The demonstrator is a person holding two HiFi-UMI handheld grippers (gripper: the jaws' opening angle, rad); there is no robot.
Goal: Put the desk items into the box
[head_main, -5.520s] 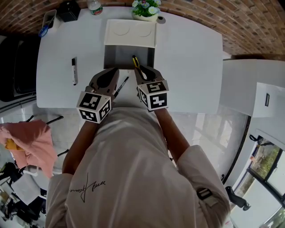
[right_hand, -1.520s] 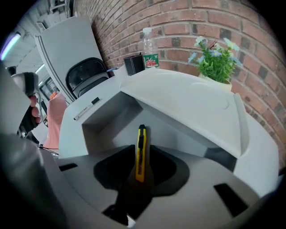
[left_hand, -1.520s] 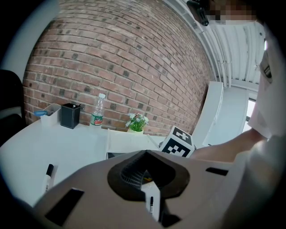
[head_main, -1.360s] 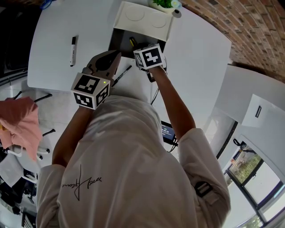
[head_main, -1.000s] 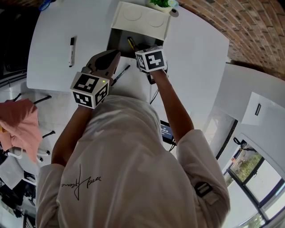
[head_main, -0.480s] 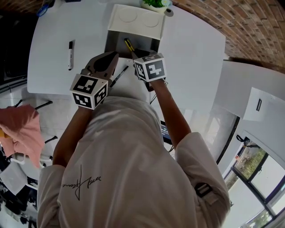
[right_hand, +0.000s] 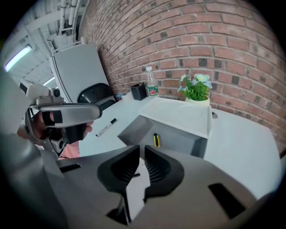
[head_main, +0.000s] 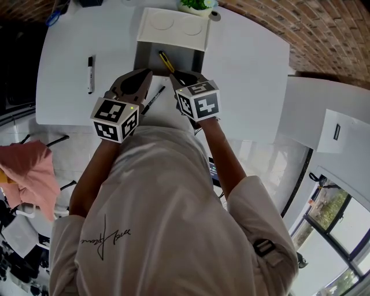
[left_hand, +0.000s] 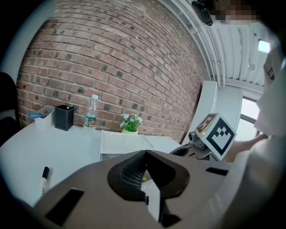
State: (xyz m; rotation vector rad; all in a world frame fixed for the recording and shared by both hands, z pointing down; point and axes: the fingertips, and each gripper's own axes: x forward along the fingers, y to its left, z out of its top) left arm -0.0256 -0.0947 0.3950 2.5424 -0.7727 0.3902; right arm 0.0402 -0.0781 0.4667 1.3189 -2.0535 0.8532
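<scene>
Bench (head_main: 248,69) carrying your grey box (head_main: 148,61), its white lid (head_main: 173,29) tipped back at the far side.
Your left gripper (head_main: 148,73) sits near the box with its jaws closed on nothing. Your right gripper (head_main: 173,77), at the box's near edge, has jaws a slit apart and empty. A black pen (head_main: 153,99) lies just beside the left gripper, a marker (head_main: 90,66) lies well off to the left, and a yellow-and-black tool (head_main: 166,62) rests inside the box.

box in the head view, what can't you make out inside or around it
Box floor, head view: near edge partly hidden by the right gripper; only a yellow tool shows.
Plant, head view: cut off by the top edge.
Marker, head view: print too small to read.
</scene>
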